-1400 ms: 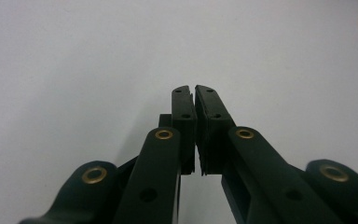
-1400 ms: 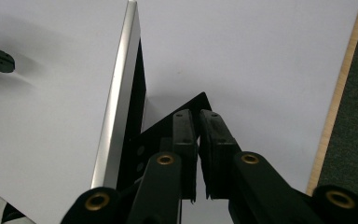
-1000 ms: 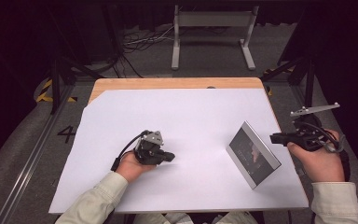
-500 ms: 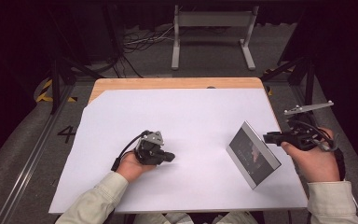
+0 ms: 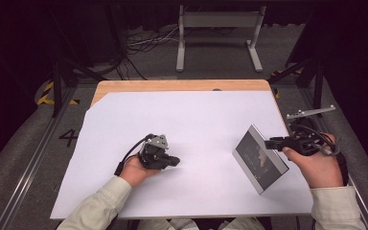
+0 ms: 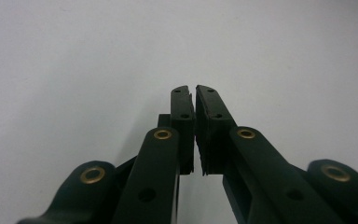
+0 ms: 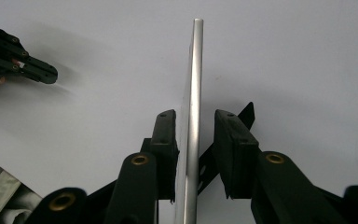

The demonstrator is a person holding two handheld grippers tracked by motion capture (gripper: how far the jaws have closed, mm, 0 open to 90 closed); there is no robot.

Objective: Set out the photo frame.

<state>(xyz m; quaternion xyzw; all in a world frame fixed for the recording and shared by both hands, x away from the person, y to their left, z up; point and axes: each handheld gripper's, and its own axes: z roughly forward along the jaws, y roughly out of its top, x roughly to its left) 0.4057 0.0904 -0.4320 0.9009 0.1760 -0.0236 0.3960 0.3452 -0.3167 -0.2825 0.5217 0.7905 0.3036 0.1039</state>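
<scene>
Two grippers at the table (image 5: 124, 103), which is covered in white paper. The frame (image 5: 259, 158), a silver-edged picture frame with a dark face, stands propped and tilted near the right edge, toward the near right corner. In the right gripper view it shows edge-on (image 7: 193, 116) between the jaws.

Right gripper (image 5: 270, 143): jaws have just been opening. A clear gap shows on the right pad's side; the left pad sits just beside or grazing the frame, so no pinch. Left gripper (image 5: 175, 162): resting low on the paper left of centre, well apart from the frame, pads (image 6: 182, 112) nearly together with a thin slit and nothing between them.

Judged step: release of the frame by the right gripper. To do it well:
- widen the jaws until both pads stand clear of the rim;
- draw straight back along the frame's plane, without sideways drift, since a nudge may tip it;
- keep the left gripper parked.
</scene>
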